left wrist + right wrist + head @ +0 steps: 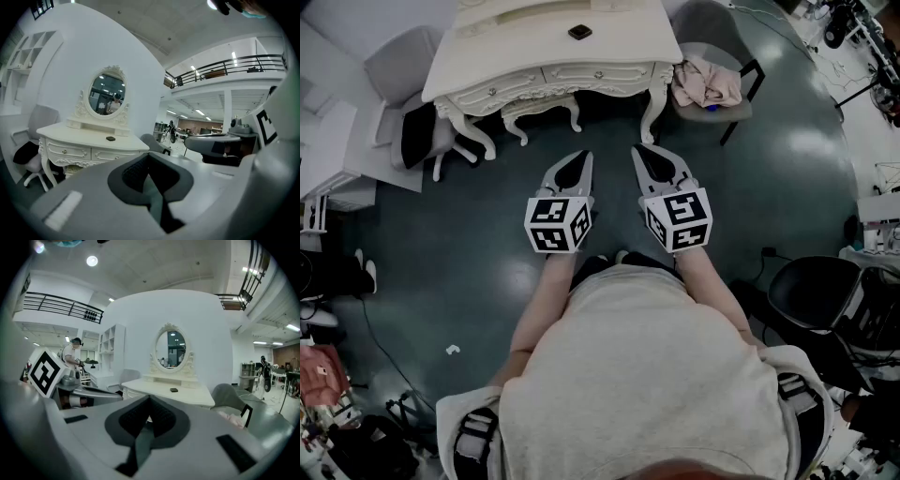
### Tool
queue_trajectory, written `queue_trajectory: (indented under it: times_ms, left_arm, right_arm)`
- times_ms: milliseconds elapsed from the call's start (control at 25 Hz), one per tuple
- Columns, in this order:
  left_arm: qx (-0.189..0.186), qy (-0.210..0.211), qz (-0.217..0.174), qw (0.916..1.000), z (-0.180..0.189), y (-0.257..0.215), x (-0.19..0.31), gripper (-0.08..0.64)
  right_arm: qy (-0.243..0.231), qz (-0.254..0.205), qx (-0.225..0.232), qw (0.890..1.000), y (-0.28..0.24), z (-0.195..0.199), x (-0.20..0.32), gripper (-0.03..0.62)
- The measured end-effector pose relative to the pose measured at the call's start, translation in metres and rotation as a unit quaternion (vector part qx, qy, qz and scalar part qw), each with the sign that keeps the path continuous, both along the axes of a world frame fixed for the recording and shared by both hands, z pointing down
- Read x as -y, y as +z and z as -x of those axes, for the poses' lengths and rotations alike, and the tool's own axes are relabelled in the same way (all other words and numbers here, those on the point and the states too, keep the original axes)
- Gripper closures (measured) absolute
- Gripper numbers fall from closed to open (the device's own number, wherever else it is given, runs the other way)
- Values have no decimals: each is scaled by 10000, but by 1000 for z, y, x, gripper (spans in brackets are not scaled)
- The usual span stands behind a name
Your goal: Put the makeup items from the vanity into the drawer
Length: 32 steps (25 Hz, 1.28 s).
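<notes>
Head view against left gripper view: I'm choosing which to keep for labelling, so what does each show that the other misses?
Only the head view shows the pink cloth on the chair beside the vanity. Only the left gripper view shows the oval mirror and the balcony railing. Both show the vanity, the small dark item on its top, and the left tool and right tool, shut.

Small dark squarish item, perhaps compact, flat on cream vanity top; both drawers closed.
</notes>
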<state>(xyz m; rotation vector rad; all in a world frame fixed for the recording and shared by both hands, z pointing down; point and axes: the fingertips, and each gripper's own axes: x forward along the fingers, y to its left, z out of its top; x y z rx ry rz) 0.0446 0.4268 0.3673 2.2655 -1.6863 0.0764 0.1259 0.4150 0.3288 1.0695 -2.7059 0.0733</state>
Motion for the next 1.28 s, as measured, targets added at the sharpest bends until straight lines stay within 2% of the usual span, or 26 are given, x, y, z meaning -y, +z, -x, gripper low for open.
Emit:
queue_trajectory:
  times_ms: [440,640,760,880,1120,1280]
  left_arm:
    - [126,267,101,9995,-13,2,3,550]
    - [67,288,-117,9995,-18,-7,5,550]
    - [-4,268,-234,9994,-25,-12,8,549]
    - [-20,330,-308,9990,-38,-11,11,551]
    - [31,371,-136,9992,-66,1,8,551]
    - [33,438,-203,9988,-72,-1,16,551]
  right_arm:
    - [-53,147,-2,9999,5,-2,2,586]
    - [-26,161,338,9993,-1,-11,6,586]
    - [-173,90,341,9992,-3,-17,5,585]
    - [-347,92,540,9979,-8,-23,5,585]
    - [-592,118,647,9961,-5,-38,4,584]
    - [-639,280,691,9952,5,-37,11,584]
